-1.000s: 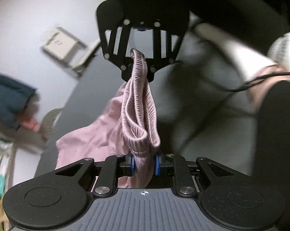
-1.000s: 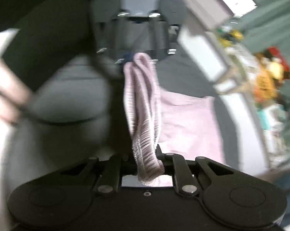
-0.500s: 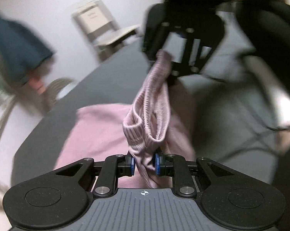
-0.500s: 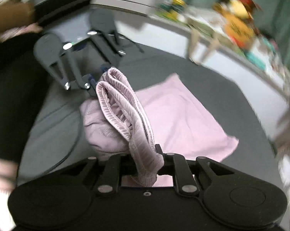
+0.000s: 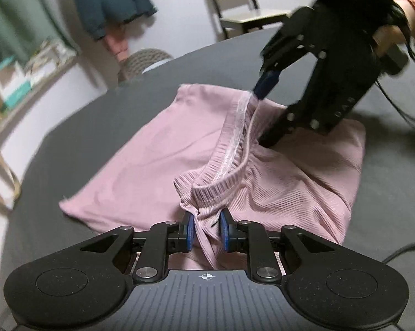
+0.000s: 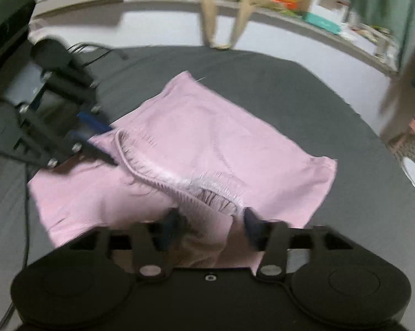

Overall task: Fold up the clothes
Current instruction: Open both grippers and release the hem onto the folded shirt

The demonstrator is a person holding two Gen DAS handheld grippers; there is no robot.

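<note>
The pink shorts [image 5: 276, 176] are lying on the dark gray desk [image 5: 102, 127], one half spread flat and the waistband [image 5: 229, 149] end folded back over it, so the elastic runs as a raised ridge across the middle of the pile. The left claw [image 5: 206, 229] is clenched on a bunch of ribbed fabric right at the waistband corner, pads pressed in from both sides. The right claw [image 6: 211, 227] sits at the other corner, but its fingers look spread with cloth loose between them, so I'd call it released or close to it, though that view is blurry. Looks to me like the fold-in-half step is basically laid down and this is the let-go part. Next move probably wants the left claw to open and both to lift straight off without dragging the top layer, then smooth out that bunched waistband so the edges line up. Around the desk there's a chair [image 5: 235, 2] and a cluttered shelf [image 6: 290, 2].
</note>
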